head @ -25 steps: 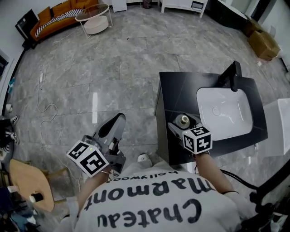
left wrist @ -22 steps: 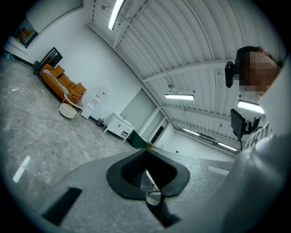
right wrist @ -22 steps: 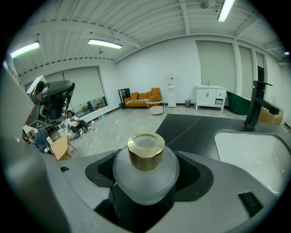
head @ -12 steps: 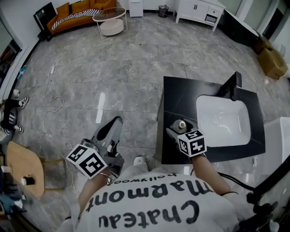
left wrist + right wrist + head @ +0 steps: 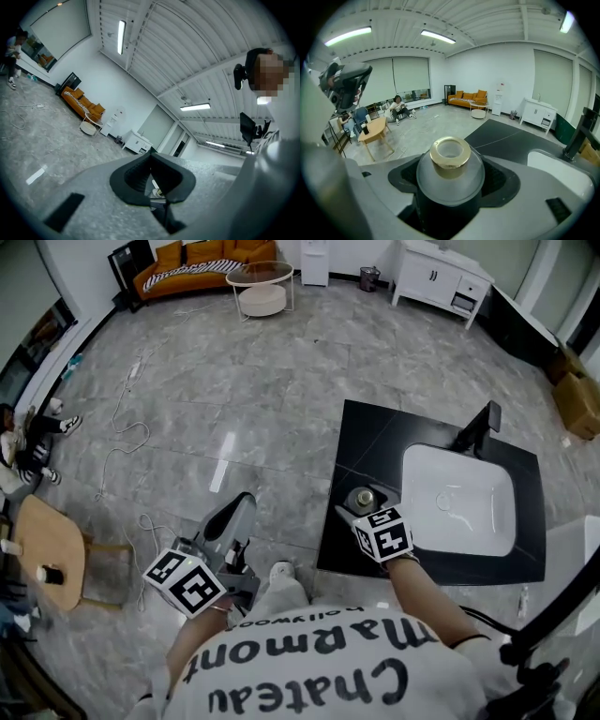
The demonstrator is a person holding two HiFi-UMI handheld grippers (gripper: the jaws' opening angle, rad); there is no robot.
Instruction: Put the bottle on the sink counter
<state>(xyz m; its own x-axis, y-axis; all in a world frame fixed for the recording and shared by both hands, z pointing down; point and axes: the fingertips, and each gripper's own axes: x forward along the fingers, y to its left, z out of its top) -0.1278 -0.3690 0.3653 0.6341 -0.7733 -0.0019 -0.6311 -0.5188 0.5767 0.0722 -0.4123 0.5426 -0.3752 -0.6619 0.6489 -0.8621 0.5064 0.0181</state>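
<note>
Right hand-held gripper [image 5: 360,505] clamped on bottle [image 5: 450,165], at sink counter [image 5: 370,442] — left hand-held gripper [image 5: 244,508] closed

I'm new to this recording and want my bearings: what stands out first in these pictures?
The right gripper is shut on a bottle with a gold cap, over the near left corner of the black sink counter; whether it touches down cannot be told. Beside it lies the white basin with a black faucet. The left gripper hangs shut and empty over the grey floor.
</note>
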